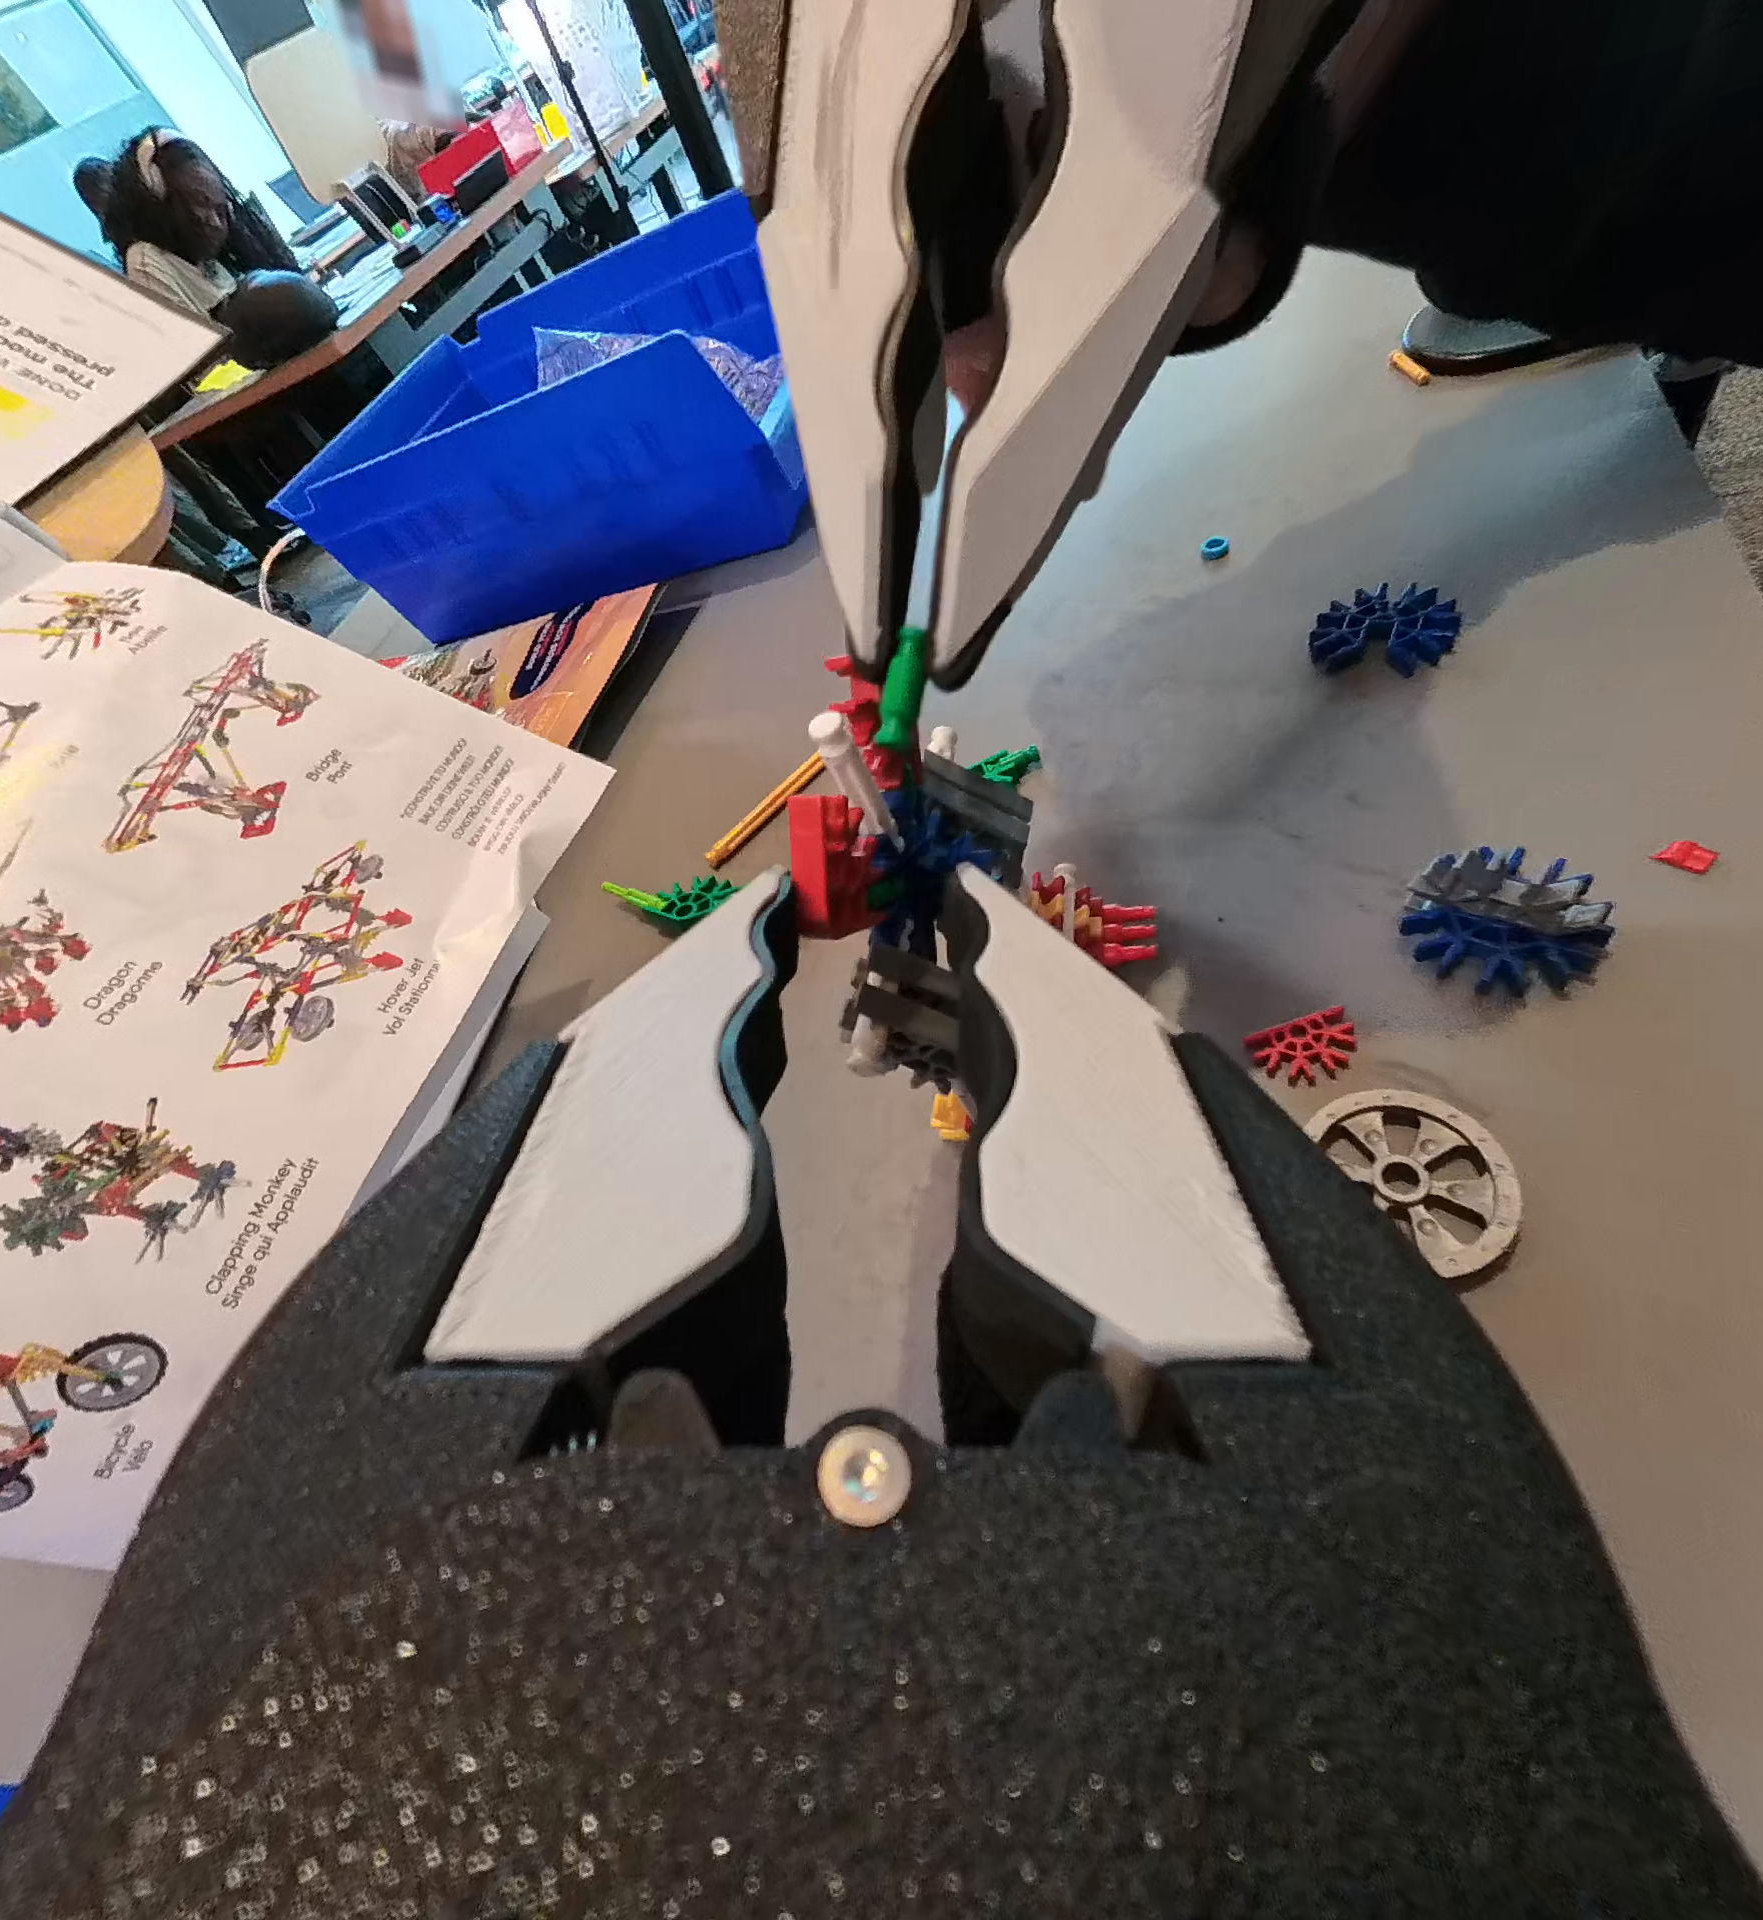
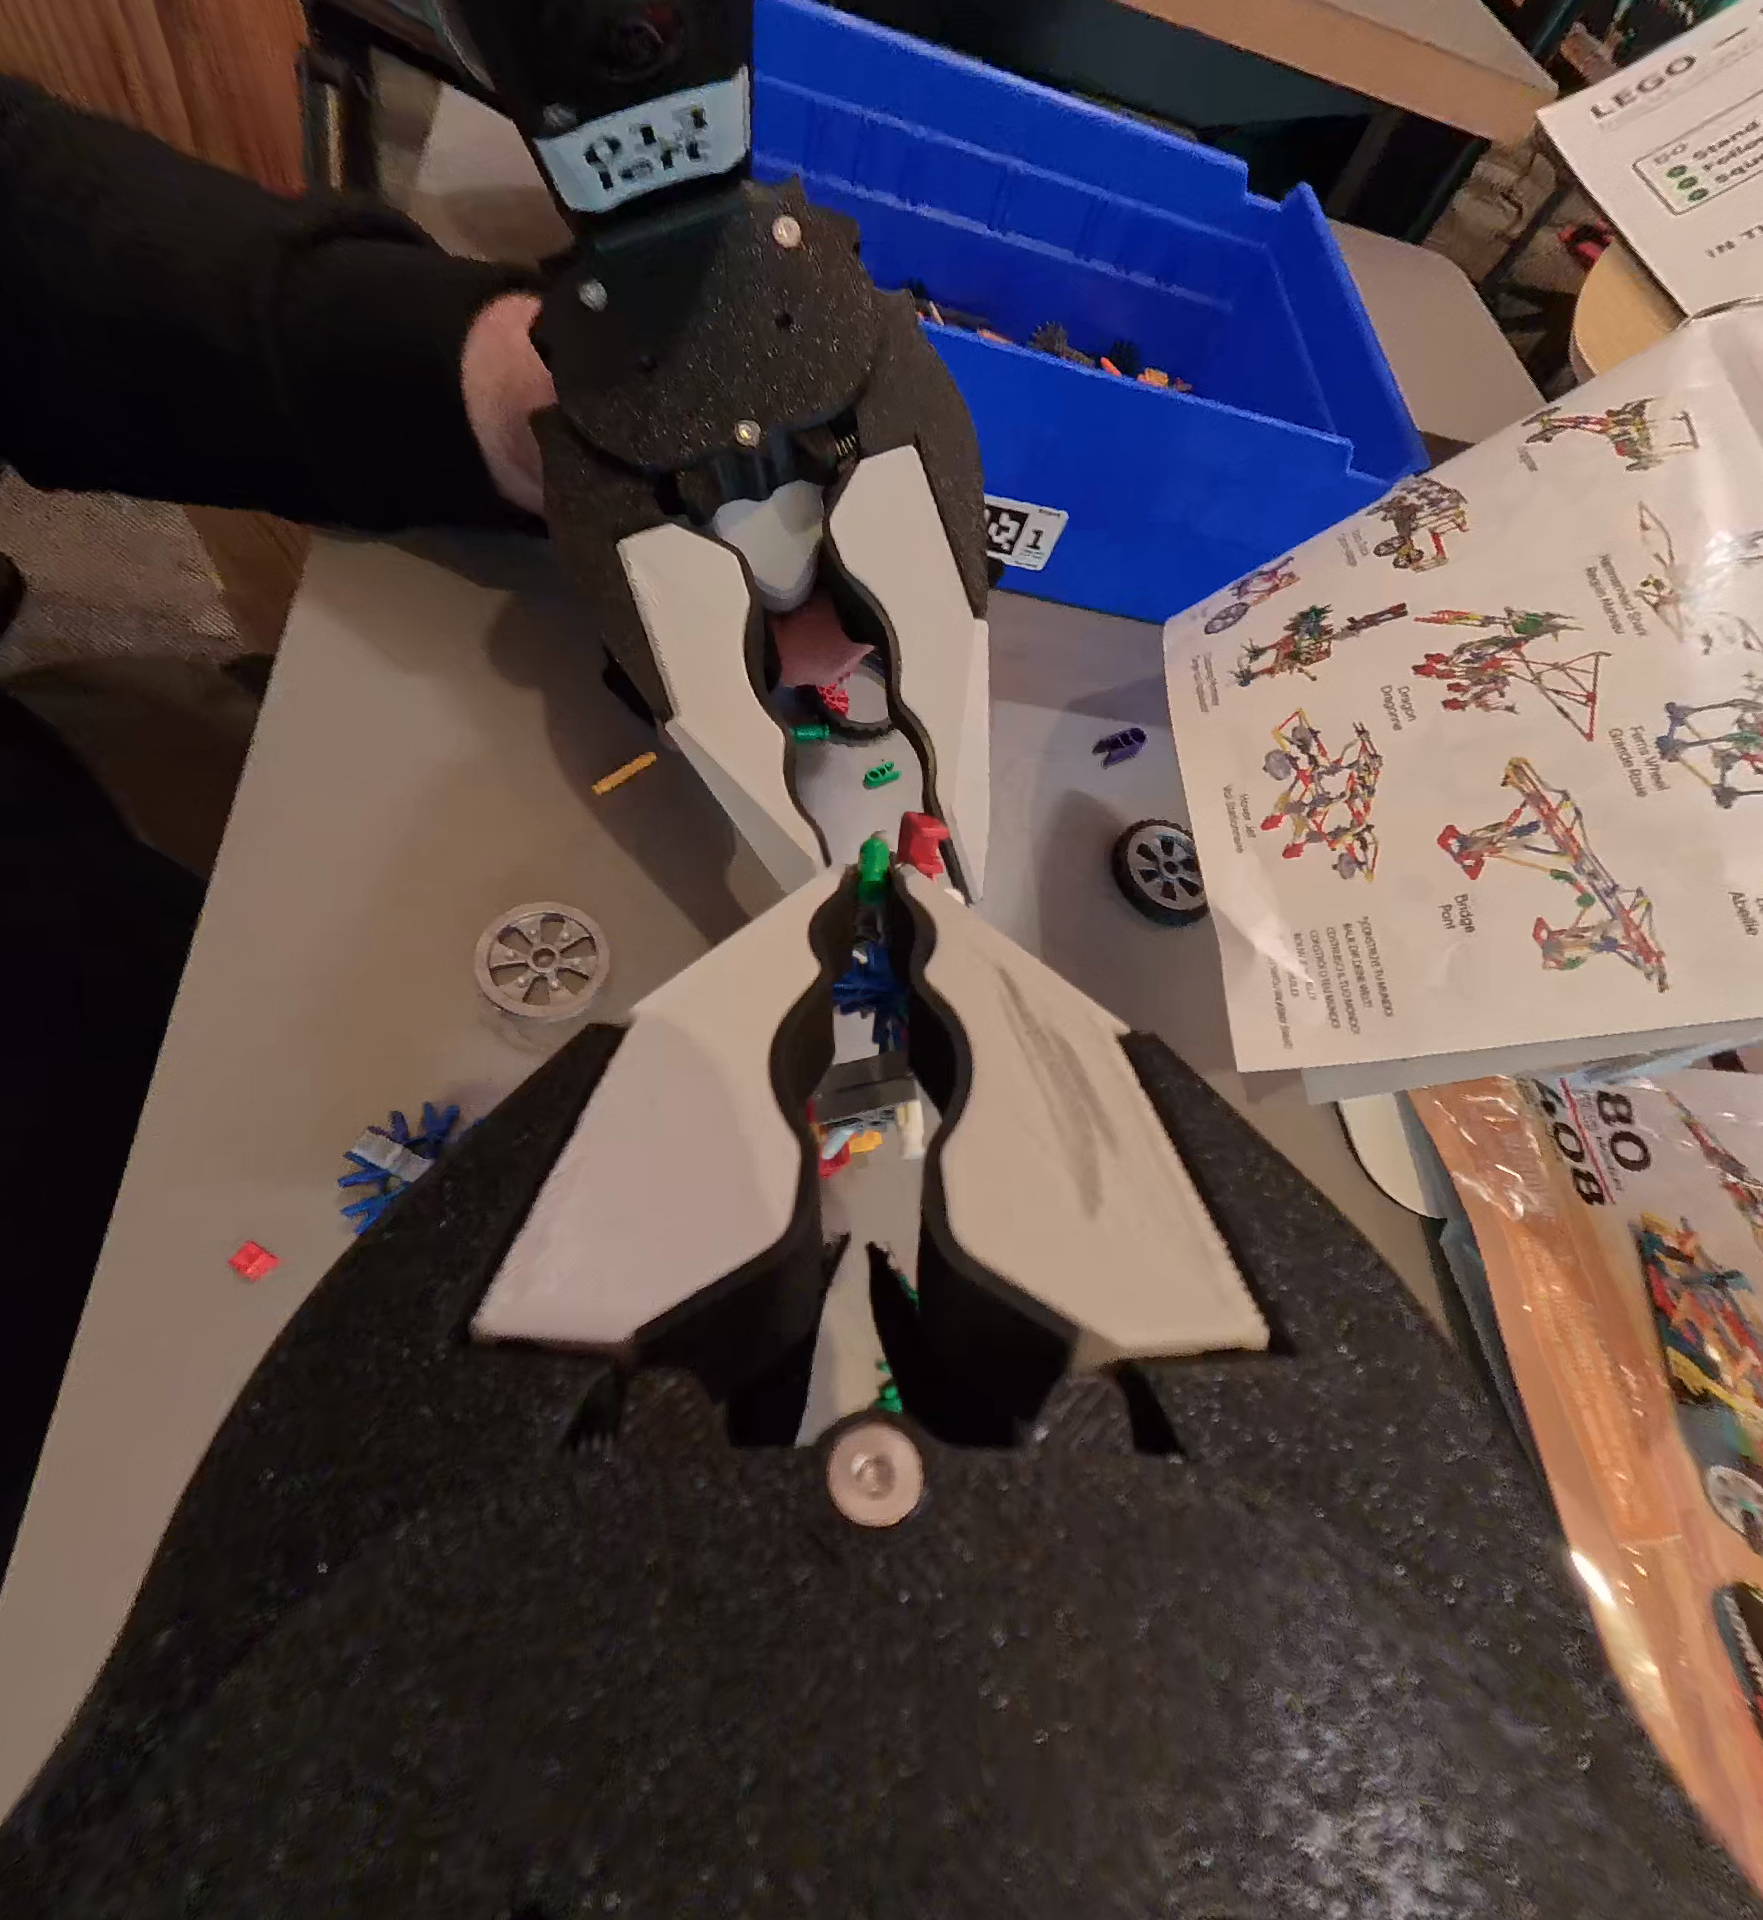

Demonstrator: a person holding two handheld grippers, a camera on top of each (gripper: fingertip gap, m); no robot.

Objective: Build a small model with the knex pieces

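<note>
1. Grey table (image 1: 1272,727) fills both views, with an office of desks behind it; loose building pieces lie scattered around the assembly (image 1: 918,842) near its middle.
2. Blue bin (image 1: 565,499): beyond the assembly and well apart from it, its open top facing up.
3. Instruction sheet (image 1: 233,883): flat beside the assembly, its pictures of models face up.
4. Left gripper (image 1: 872,883): its fingers close in on the assembly from both sides, apparently pinching it, which would explain why the assembly stands up instead of lying flat.
5. Right gripper (image 1: 908,660): opposite, above the assembly, tips pressed together on the green rod (image 1: 903,691).
6. Grey wheel (image 1: 1417,1179): flat on the table, near the assembly.
7. Green rod: at the assembly's top, just beside a red connector. Its long axis runs in line with the right gripper's fingers, the free end pointing down into the assembly; whether it touches is unclear.
</note>
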